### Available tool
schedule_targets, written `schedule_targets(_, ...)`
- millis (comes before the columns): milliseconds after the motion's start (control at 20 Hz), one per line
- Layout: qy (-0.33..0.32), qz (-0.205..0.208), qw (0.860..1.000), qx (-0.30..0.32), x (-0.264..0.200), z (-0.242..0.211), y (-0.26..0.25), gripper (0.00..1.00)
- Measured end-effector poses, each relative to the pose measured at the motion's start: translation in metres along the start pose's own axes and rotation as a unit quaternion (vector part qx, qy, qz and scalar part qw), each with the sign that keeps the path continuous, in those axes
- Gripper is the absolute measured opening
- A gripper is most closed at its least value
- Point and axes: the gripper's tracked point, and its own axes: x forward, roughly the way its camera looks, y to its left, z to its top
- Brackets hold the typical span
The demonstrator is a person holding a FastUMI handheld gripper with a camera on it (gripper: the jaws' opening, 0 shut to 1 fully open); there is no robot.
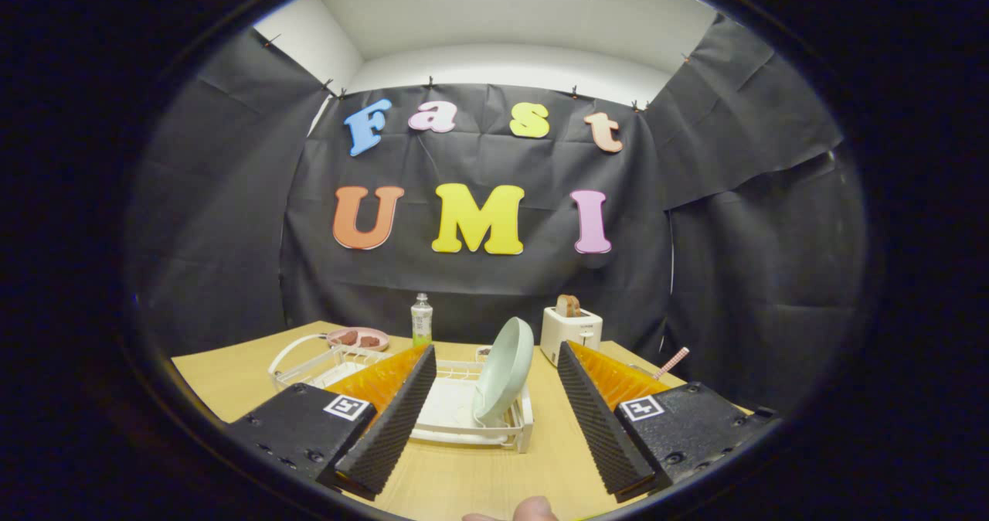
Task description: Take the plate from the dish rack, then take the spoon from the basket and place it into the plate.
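The plate (506,366) stands on edge in the dish rack (463,417) mid-table, just ahead of our hand-held gripper (494,428), whose fingers are spread wide and empty. We judge it stiff, smooth, breakable; best pinched at its upper rim. The basket (313,362) is partly hidden; the spoon's (671,362) bowl is hidden.

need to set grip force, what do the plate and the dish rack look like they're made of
Plate: pale green, smooth with a soft sheen, likely ceramic or melamine; the look leaves it open. Dish rack: white, thin bars over a tray, probably plastic or coated wire. The gripper is open, the plate standing between its fingers.
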Motion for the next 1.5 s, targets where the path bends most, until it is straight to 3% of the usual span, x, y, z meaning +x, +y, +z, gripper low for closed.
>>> schedule_targets(150,0.024,0.025,0.999,-0.011,0.001,-0.009,0.001,1.00)
schedule_targets(450,0.090,0.035,0.995,-0.010,0.023,-0.006,-0.032,1.00)
schedule_targets(800,0.149,0.050,0.987,-0.023,0.093,0.026,-0.043,1.00)
schedule_targets(1200,0.267,0.061,0.962,-0.013,0.171,0.010,-0.038,1.00)
schedule_targets(1500,0.363,0.083,0.928,-0.019,0.198,-0.003,-0.027,1.00)
